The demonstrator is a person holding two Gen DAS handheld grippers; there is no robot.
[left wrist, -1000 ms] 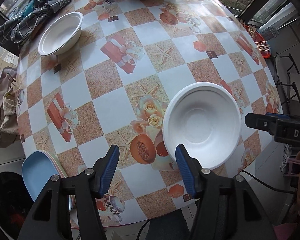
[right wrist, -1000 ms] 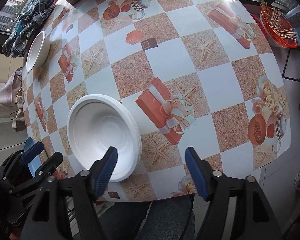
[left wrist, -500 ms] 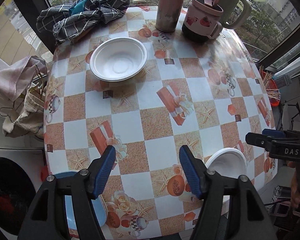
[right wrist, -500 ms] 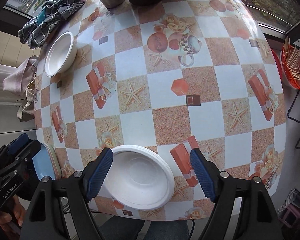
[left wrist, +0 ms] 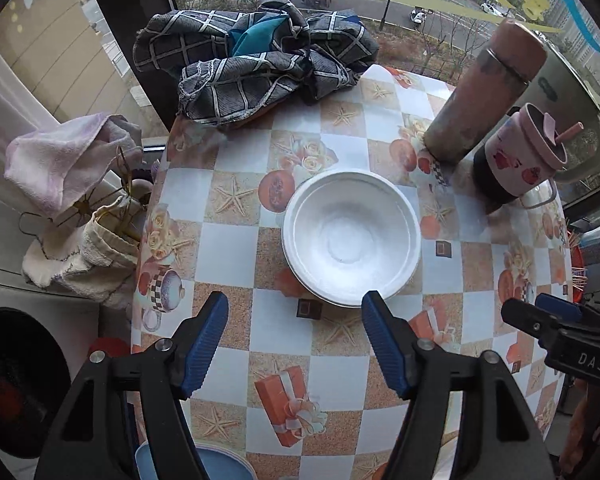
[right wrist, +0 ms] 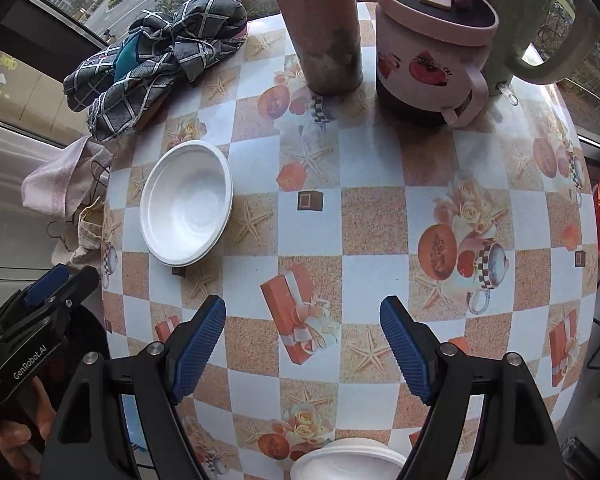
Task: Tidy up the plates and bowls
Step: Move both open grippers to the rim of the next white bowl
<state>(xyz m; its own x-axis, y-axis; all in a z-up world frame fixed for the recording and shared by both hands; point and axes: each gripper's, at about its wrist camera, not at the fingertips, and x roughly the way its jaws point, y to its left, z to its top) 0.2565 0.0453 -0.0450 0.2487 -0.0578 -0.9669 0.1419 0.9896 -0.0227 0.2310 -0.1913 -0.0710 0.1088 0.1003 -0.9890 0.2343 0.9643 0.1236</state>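
open tablecloth (right wrist: 372,220) before thermos (right wrist: 320,28), mug (right wrist: 432,56)

A: Any text? Quick.
B: "DAS" in white letters on the black body of the right gripper (left wrist: 556,320), seen from the left wrist camera, to the right of the white bowl (left wrist: 352,238).
A: Other view?
B: "GenRobot.AI" in white on the black body of the left gripper (right wrist: 48,288), below and left of the white bowl (right wrist: 186,208).
A: The pink cup (right wrist: 432,52)?
B: Raised letters on the pink tab of its lid, maybe "bloc", can't tell for sure. Far right of the bowl.
A: Else?
B: Nothing readable.
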